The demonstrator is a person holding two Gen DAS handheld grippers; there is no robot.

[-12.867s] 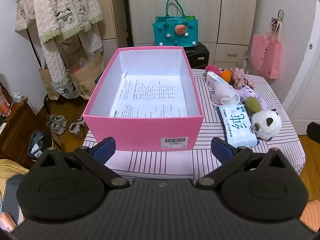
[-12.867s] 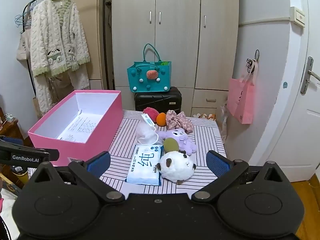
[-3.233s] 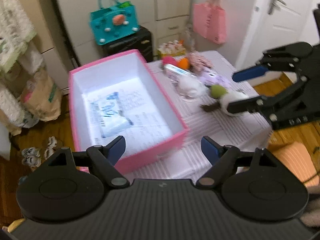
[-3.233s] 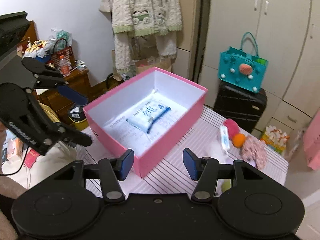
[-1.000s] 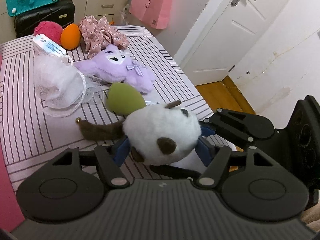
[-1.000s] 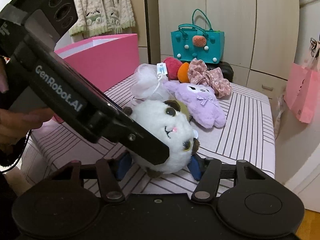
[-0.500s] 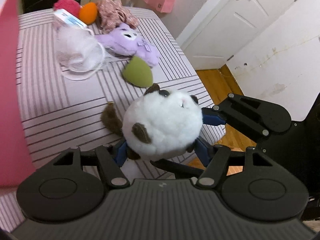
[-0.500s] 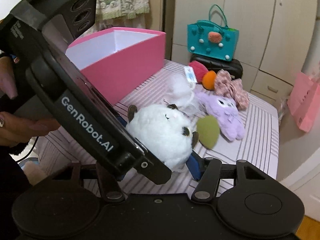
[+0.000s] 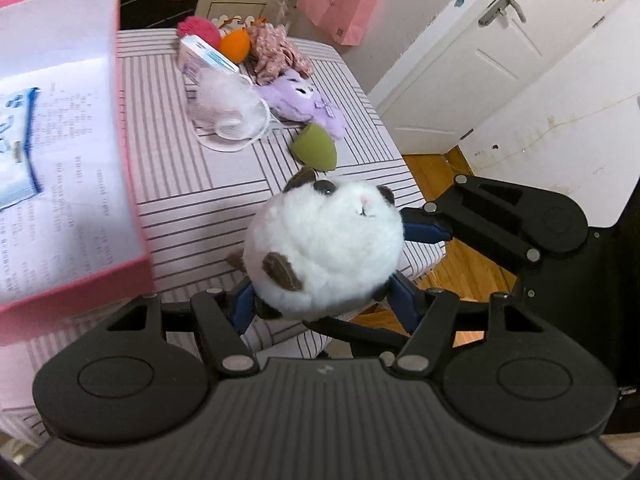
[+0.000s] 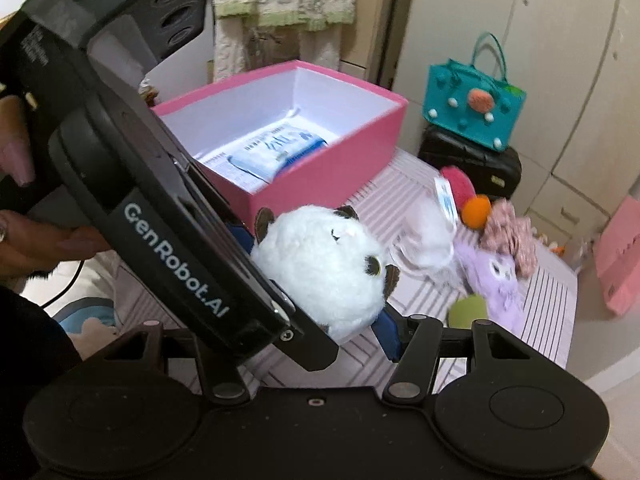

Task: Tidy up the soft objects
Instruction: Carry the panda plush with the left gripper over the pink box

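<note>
Both grippers have the white plush panda (image 9: 324, 252) between them, lifted clear of the striped tablecloth (image 9: 200, 200) and hanging just beside the near corner of the pink box (image 9: 132, 200). The left gripper (image 9: 322, 304) clamps it from below — blue pads pressed into the fur on either side. The right gripper (image 10: 320, 320) squeezes it too, one blue pad showing at the plush's lower right, the other hidden behind the left gripper's black body, which cuts across that view. In the left wrist view the right gripper's upper finger (image 9: 424, 228) touches the panda's flank.

A person's hand (image 10: 44, 240) grips the left tool's handle at the far left of the right wrist view.

Inside the box, a blue-and-white wipes pack (image 10: 276, 148) lies flat on a printed sheet. On the table beyond the panda: a green sponge (image 9: 314, 148), a purple plush (image 9: 304, 96), a white mesh pouf (image 9: 228, 108), a floral scrunchie (image 9: 276, 48), an orange sponge (image 9: 235, 46) and a red pom-pom (image 9: 198, 30) — all bunched at the far end.
</note>
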